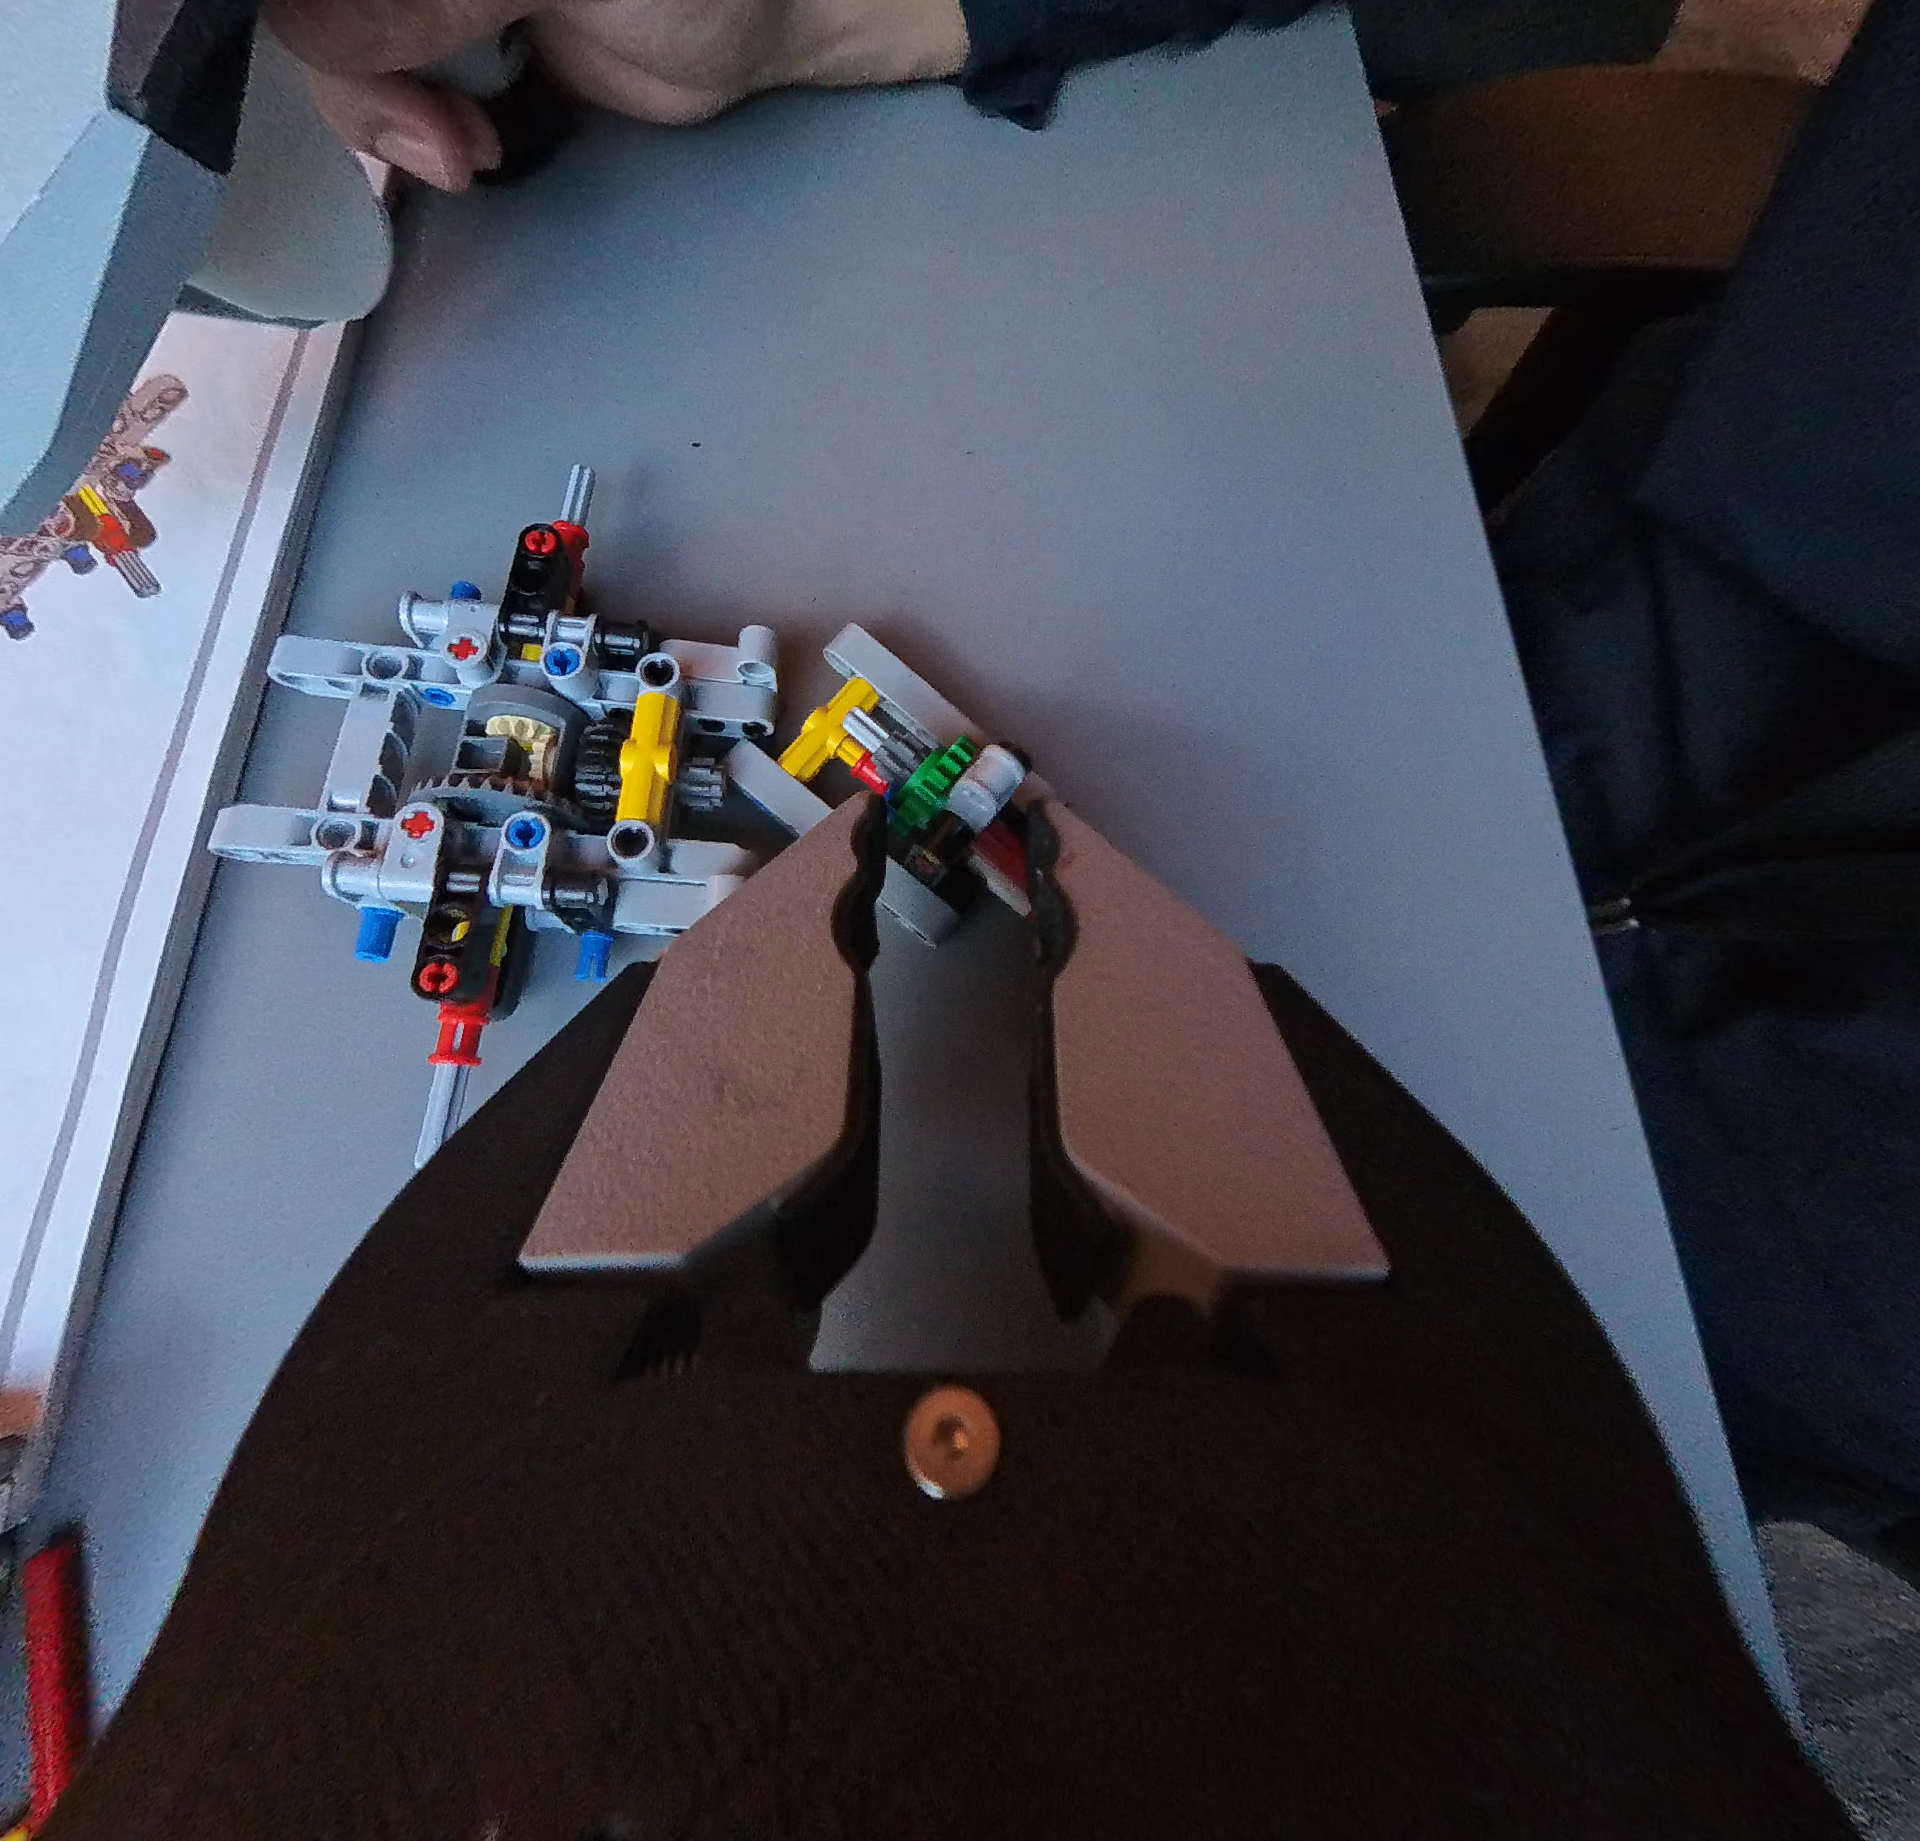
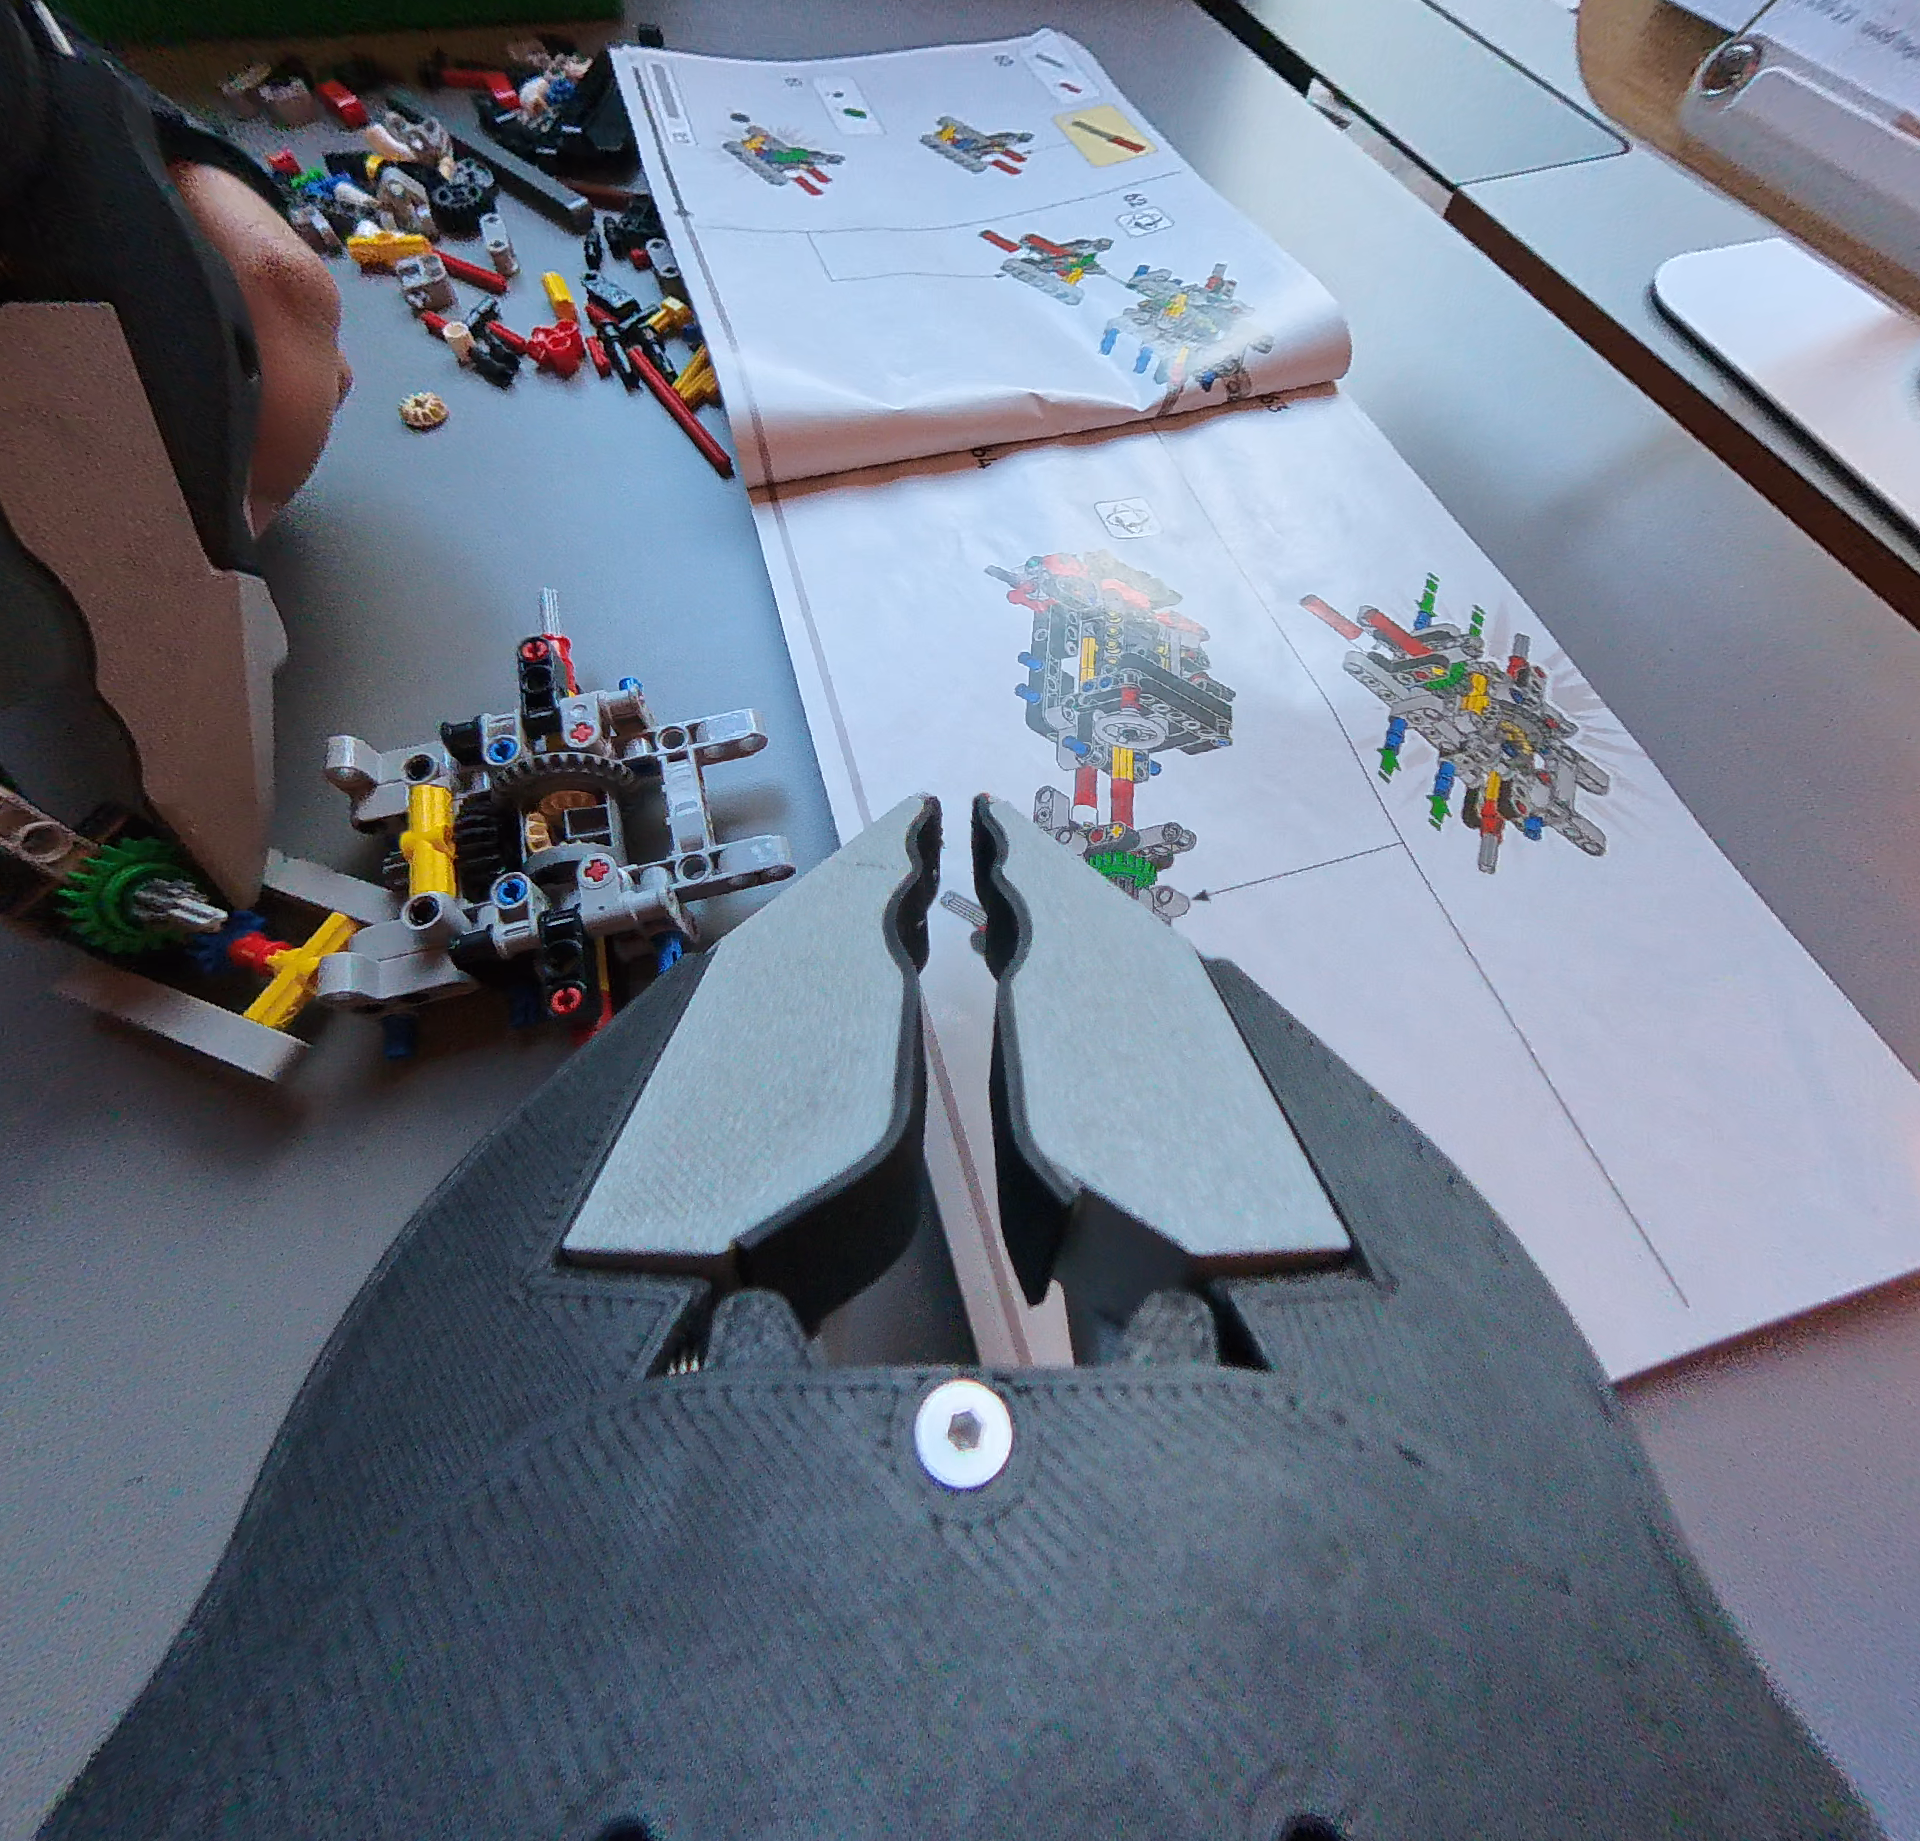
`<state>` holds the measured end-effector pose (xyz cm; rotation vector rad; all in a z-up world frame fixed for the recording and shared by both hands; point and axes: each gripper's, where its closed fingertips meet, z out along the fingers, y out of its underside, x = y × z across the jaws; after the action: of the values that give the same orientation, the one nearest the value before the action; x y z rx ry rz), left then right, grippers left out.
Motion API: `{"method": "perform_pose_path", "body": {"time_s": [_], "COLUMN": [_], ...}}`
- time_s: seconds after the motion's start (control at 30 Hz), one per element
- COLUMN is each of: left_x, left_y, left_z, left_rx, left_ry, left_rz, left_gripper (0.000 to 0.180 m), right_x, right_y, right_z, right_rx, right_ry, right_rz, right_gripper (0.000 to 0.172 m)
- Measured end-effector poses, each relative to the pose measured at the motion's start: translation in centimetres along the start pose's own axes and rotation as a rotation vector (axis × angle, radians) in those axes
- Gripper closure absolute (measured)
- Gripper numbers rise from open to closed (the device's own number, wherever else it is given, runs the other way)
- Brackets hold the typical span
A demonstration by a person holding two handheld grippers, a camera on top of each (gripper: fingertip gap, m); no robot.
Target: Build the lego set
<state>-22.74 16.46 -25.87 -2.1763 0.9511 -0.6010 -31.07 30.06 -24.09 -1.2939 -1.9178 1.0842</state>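
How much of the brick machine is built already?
The big grey gear frame looks built and lies on the table. The left tongs grip a small green-gear piece right beside it, seemingly not yet joined. The right tongs are bare above the booklet. Many loose bricks remain.

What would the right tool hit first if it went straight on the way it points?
Likely the open instruction booklet: the right tool points over its near page, fingers close together with nothing between them. Nothing else stands ahead; how high it is above the paper is unclear. The gear assembly sits off to its left.
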Motion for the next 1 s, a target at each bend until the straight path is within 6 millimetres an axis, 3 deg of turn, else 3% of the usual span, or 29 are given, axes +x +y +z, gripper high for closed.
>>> {"method": "perform_pose_path", "body": {"time_s": [0.33,0.47,0.77,1.0], "left_x": [-0.1,-0.1,-0.1,-0.1], "left_y": [0.0,0.0,0.0,0.1], "left_z": [0.0,0.0,0.1,0.0], "left_rx": [-0.024,-0.028,-0.024,-0.032], "left_ry": [-0.052,-0.06,-0.06,-0.059], "left_rz": [0.033,0.027,-0.003,-0.024], "left_gripper": [0.158,0.158,0.158,0.158], "right_x": [-1.2,-2.7,-7.1,-9.6], "right_y": [-0.6,-1.4,-2.0,-0.4], "right_z": [-1.2,-1.3,-1.0,-0.3], "right_rx": [0.064,0.096,0.089,-0.008], "right_ry": [0.03,-0.019,-0.188,-0.259], "right_rz": [0.081,0.095,-0.044,-0.159], "right_gripper": [0.168,0.167,0.156,0.152]}}
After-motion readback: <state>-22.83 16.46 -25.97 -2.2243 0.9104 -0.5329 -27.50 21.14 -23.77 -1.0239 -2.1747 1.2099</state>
